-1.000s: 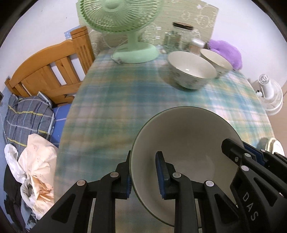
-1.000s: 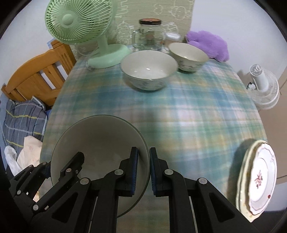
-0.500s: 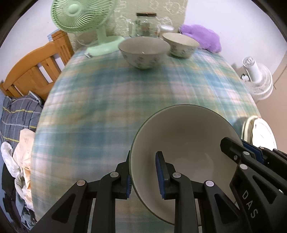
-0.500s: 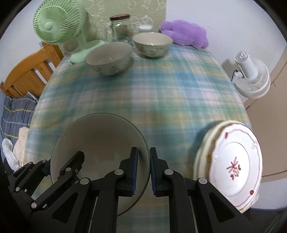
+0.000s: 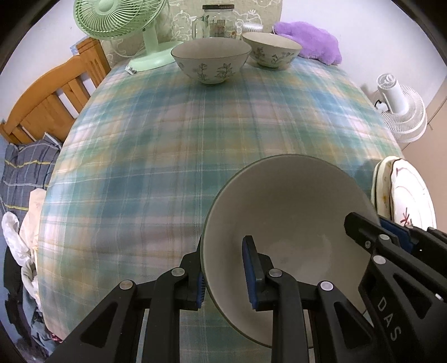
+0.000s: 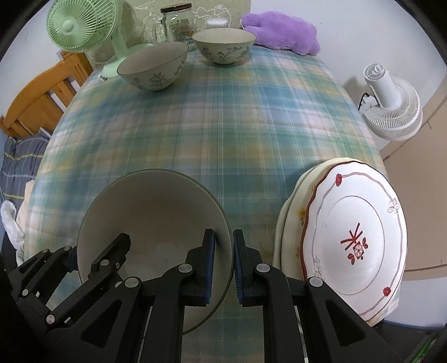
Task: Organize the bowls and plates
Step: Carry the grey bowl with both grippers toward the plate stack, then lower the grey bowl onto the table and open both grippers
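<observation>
A large plain grey-rimmed bowl (image 5: 293, 212) (image 6: 153, 212) hangs just above the near part of the plaid tablecloth (image 5: 173, 145), held from both sides. My left gripper (image 5: 223, 245) is shut on its left rim, one pad inside and one outside. My right gripper (image 6: 225, 237) is shut on the right rim in the same way. Two flowered bowls (image 5: 211, 60) (image 5: 272, 53) stand apart at the far end. A stack of plates (image 6: 354, 245), topped by a white one with red marks, lies at the near right edge.
At the back stand a green desk fan (image 5: 117, 16), a glass jar (image 5: 218, 19) and a purple plush (image 5: 307, 39). A wooden frame (image 5: 50, 97) and piled clothes are off the left side. A white fan (image 5: 402, 111) stands on the floor, right.
Both grippers carried the bowl back toward the table's near right side. The far bowls shrank away and the plate stack came into view beside the bowl. Grips unchanged.
</observation>
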### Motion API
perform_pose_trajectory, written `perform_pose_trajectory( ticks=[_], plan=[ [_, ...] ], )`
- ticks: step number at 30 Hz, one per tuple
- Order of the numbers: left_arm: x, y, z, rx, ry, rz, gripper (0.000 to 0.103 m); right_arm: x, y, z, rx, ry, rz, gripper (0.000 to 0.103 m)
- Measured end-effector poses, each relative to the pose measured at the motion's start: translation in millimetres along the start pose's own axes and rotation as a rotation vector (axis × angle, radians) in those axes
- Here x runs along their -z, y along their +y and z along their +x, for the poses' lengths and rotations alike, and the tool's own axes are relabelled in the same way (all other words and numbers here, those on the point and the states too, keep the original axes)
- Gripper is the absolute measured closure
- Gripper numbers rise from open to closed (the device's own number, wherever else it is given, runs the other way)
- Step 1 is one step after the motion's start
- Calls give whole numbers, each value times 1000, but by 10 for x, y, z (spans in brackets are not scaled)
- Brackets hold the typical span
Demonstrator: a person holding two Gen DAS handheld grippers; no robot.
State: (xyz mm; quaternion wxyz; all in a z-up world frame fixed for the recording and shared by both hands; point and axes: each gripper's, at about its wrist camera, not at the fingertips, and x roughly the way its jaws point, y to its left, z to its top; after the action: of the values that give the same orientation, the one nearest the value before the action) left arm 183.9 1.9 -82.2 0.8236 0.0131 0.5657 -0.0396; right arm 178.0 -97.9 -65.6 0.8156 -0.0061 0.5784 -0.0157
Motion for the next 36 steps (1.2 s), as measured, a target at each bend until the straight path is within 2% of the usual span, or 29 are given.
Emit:
perform_pose_trajectory(
  ticks=[2, 6, 9, 10, 13, 14, 17, 18, 19, 23, 26, 28, 36],
  plan=[
    [0, -2, 3, 4, 1, 1, 82, 8, -4, -5, 0, -1, 4, 87],
    [-20, -3, -16, 21, -2, 18, 69, 12, -16, -7, -13, -3, 23, 87],
    [-39, -21, -57, 21, -5, 53, 59, 18, -18, -35, -18, -11, 31, 87],
    [-47, -30, -74, 20, -2, 69, 51, 17, -21, -38, -15, -5, 40, 87],
    [-86, -8, -167, 39, -6, 93, 39, 4, -25, -70, -9, -4, 60, 86],
    [-99, 6, -198, 45, -11, 96, 35, -7, -28, -98, -10, -9, 68, 82],
    [-174, 70, -298, 67, -38, 100, 27, -45, -4, -236, 5, -58, 83, 56],
    [-204, 95, -332, 75, -47, 102, 26, -57, 3, -270, 6, -71, 85, 47],
    [-229, 118, -355, 80, -53, 103, 24, -77, 26, -318, 5, -85, 90, 45],
    [-374, 212, -453, 106, -83, 111, 18, -195, 127, -458, 1, -120, 109, 44],
    [-493, 266, -505, 120, -112, 116, 18, -306, 197, -532, 6, -147, 115, 35],
    [-576, 304, -521, 129, -126, 114, 18, -386, 234, -573, 10, -173, 120, 33],
    [-1019, 422, -566, 88, -208, 62, 18, -827, 292, -654, 34, -257, 131, 33]
  ],
)
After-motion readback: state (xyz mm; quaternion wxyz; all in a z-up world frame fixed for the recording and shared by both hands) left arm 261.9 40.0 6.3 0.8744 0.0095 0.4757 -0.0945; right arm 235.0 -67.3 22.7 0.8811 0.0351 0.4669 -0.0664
